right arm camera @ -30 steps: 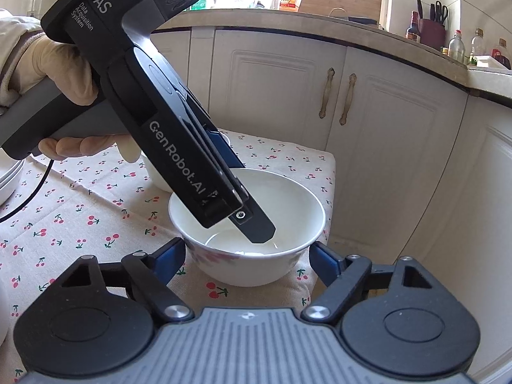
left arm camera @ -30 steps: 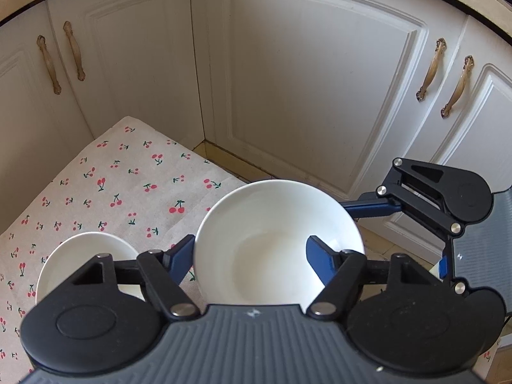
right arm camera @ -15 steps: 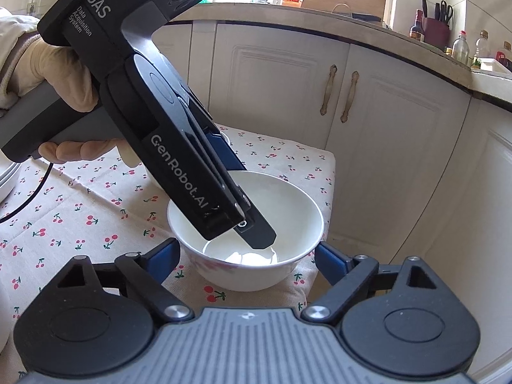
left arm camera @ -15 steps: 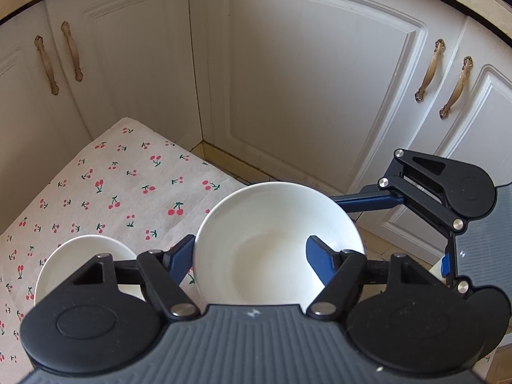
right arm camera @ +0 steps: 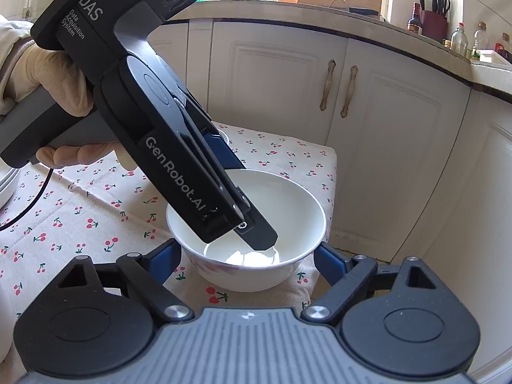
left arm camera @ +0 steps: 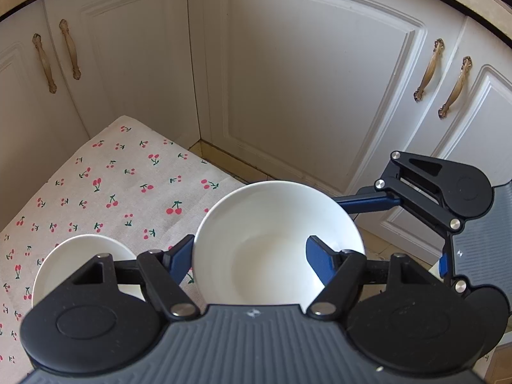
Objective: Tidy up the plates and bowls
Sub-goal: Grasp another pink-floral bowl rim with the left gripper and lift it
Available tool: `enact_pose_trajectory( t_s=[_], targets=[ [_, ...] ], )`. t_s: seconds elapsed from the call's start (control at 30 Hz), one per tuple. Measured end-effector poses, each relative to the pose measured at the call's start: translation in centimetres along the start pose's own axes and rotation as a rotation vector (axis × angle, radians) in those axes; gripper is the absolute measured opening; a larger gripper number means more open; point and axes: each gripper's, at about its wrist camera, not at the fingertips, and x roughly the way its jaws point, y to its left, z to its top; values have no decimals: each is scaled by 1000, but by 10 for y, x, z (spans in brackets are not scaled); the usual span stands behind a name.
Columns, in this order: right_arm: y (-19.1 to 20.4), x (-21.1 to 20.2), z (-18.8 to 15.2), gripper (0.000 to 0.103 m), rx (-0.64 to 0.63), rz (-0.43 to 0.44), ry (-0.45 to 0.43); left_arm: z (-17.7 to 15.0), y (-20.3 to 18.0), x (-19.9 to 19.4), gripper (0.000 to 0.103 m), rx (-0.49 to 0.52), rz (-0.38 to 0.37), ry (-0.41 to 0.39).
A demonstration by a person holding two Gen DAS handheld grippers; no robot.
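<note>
A white bowl (left arm camera: 262,240) (right arm camera: 297,204) stands upright on the cherry-print cloth (left arm camera: 112,185), near the cloth's corner. My left gripper (left arm camera: 250,240) is shut on its wall. One blue finger lies against the outside of the rim and the other reaches inside, its fingertip (right arm camera: 264,238) down on the bowl's floor. My right gripper (right arm camera: 244,244) is low in front of the bowl. Its jaws flank the bowl's near side without touching it, and they are closing slightly. A smaller white bowl (left arm camera: 80,256) sits on the cloth to the left.
White cabinet doors (left arm camera: 304,96) stand close behind the table's corner, where the cloth edge (right arm camera: 329,172) drops toward the floor. A stack of white plates (right arm camera: 8,185) shows at the far left. A gloved hand (right arm camera: 54,89) and a black cable (right arm camera: 32,204) hang over the cloth.
The right gripper's jaws have spread away from the bowl's sides. The left gripper and the bowl have not moved.
</note>
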Motion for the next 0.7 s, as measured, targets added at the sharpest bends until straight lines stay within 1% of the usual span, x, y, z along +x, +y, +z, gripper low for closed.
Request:
enact_pose_trajectory(
  t_s=[0.37,0.7],
  targets=[
    [5,-6,2,92,13,12,4,-4,-4,-8,73,-12,-8,5],
    [21,-32,9,92,6,15,10,-14,-20,-41,73,-18,-12,-23]
  ],
)
